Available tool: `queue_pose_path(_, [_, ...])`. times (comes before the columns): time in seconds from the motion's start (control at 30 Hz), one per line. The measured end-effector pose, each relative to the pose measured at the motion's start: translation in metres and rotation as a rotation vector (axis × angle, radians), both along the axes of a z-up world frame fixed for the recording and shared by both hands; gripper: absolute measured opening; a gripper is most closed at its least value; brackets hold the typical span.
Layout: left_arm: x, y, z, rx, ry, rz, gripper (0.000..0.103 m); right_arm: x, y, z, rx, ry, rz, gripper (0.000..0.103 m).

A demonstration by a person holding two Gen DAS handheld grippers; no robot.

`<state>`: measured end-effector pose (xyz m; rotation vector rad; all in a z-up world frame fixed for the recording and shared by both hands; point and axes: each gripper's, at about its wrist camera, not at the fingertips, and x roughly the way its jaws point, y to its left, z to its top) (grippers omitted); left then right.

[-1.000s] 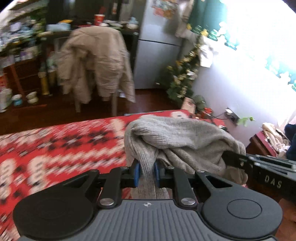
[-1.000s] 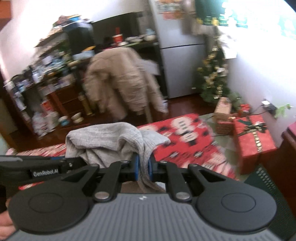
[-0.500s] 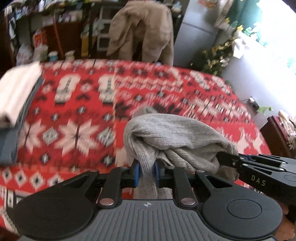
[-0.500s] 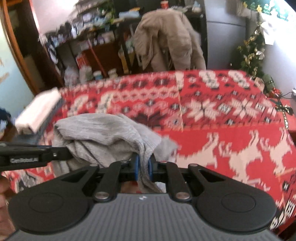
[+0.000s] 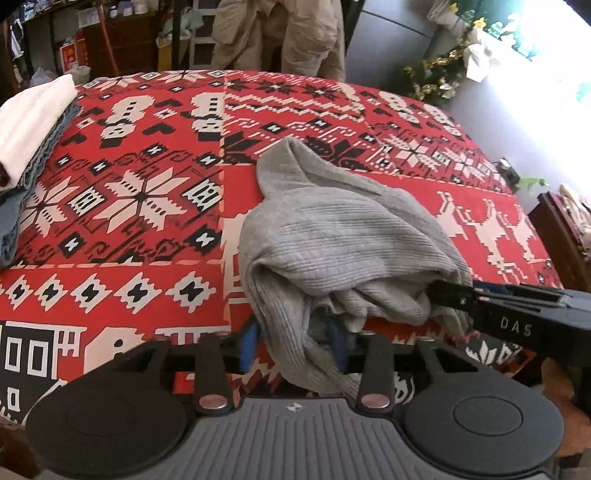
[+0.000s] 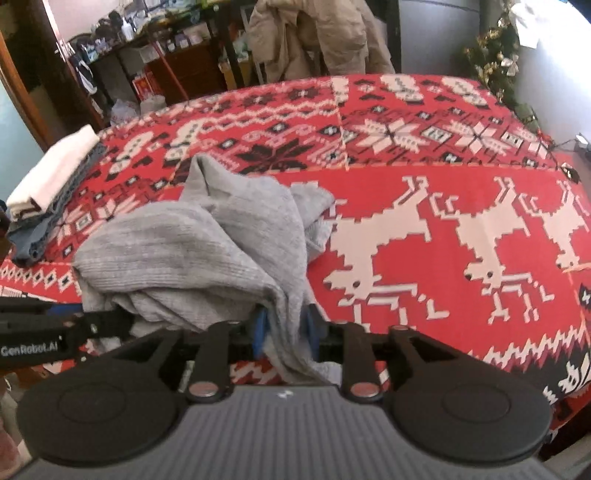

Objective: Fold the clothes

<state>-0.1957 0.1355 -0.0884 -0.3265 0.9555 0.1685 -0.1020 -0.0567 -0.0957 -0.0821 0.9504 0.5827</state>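
Grey ribbed garment [image 5: 343,240] lies bunched, tapering toward the far edge.

Black two-finger left gripper [image 5: 295,347] and right gripper [image 6: 285,332] — blue pads, silver screw heads, round black discs over ribbed grey housings at lower frame. White lettering along the finger sides — "DAS", "GenRobot.AI".

A red patterned blanket [image 5: 147,192] covered the bed. Behind it a beige coat [image 5: 280,33] hung, with a decorated Christmas tree [image 6: 495,66] at the right wall.
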Motion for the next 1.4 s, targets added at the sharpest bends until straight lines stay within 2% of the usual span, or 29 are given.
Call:
queue_pose_path(0.17, [-0.014, 0.008, 0.011, -0.018, -0.026, 0.004, 0.059, 0.0, -0.008, 0.018, 0.027, -0.015, -0.006, 0.048])
queue_pose_path(0.27, [-0.023, 0.014, 0.021, -0.031, -0.056, 0.01, 0.06, -0.005, -0.012, 0.03, 0.044, -0.043, -0.004, 0.062])
queue_pose_path(0.37, [-0.028, 0.02, 0.032, -0.027, -0.098, 0.025, 0.065, -0.01, -0.012, 0.043, 0.053, -0.087, 0.012, 0.064])
queue_pose_path(0.5, [-0.024, 0.029, 0.041, -0.014, -0.136, 0.054, 0.066, -0.01, -0.001, 0.051, 0.073, -0.107, 0.053, 0.063])
queue_pose_path(0.6, [-0.011, 0.034, 0.036, -0.028, -0.14, 0.029, 0.065, -0.008, 0.016, 0.051, 0.088, -0.103, 0.091, 0.057])
queue_pose_path(0.63, [-0.005, 0.035, 0.032, -0.031, -0.125, 0.026, 0.061, -0.007, 0.022, 0.049, 0.087, -0.097, 0.1, 0.057])
queue_pose_path(0.7, [0.003, 0.037, 0.026, -0.066, -0.102, 0.039, 0.04, -0.004, 0.036, 0.043, 0.07, -0.083, 0.111, 0.051])
queue_pose_path(0.73, [0.003, 0.038, 0.024, -0.095, -0.1, 0.037, 0.025, -0.003, 0.041, 0.041, 0.059, -0.078, 0.112, 0.048])
queue_pose_path(0.77, [0.002, 0.038, 0.024, -0.118, -0.107, 0.036, 0.017, -0.003, 0.045, 0.038, 0.05, -0.075, 0.114, 0.036])
queue_pose_path(0.8, [-0.001, 0.037, 0.027, -0.128, -0.126, 0.029, 0.015, -0.003, 0.048, 0.036, 0.04, -0.07, 0.113, 0.022])
queue_pose_path(0.87, [-0.008, 0.031, 0.033, -0.135, -0.165, 0.002, 0.007, -0.004, 0.047, 0.034, 0.028, -0.067, 0.117, 0.013])
queue_pose_path(0.9, [-0.01, 0.028, 0.036, -0.136, -0.173, -0.018, 0.006, -0.006, 0.045, 0.034, 0.027, -0.069, 0.123, 0.007])
queue_pose_path(0.97, [-0.016, 0.021, 0.042, -0.139, -0.186, -0.061, 0.001, -0.009, 0.038, 0.035, 0.029, -0.074, 0.141, 0.005])
queue_pose_path(1.07, [-0.022, 0.009, 0.048, -0.139, -0.199, -0.132, 0.001, -0.013, 0.026, 0.035, 0.025, -0.065, 0.152, 0.003])
queue_pose_path(1.13, [-0.024, -0.001, 0.048, -0.11, -0.192, -0.162, 0.001, -0.015, 0.019, 0.032, 0.011, -0.063, 0.146, 0.003])
queue_pose_path(1.23, [-0.02, -0.003, 0.041, -0.096, -0.165, -0.155, 0.004, -0.013, 0.008, 0.024, 0.003, -0.035, 0.119, 0.004])
queue_pose_path(1.3, [-0.016, 0.002, 0.037, -0.103, -0.147, -0.123, 0.014, -0.01, 0.001, 0.022, 0.017, -0.017, 0.095, 0.012])
queue_pose_path(1.33, [-0.014, 0.005, 0.036, -0.1, -0.136, -0.104, 0.025, -0.009, -0.002, 0.022, 0.026, -0.008, 0.081, 0.013])
queue_pose_path(1.37, [-0.013, 0.008, 0.036, -0.094, -0.129, -0.087, 0.038, -0.007, -0.005, 0.022, 0.031, -0.003, 0.074, 0.02])
queue_pose_path(1.4, [-0.012, 0.01, 0.038, -0.083, -0.13, -0.08, 0.042, -0.007, -0.007, 0.024, 0.032, -0.006, 0.071, 0.029])
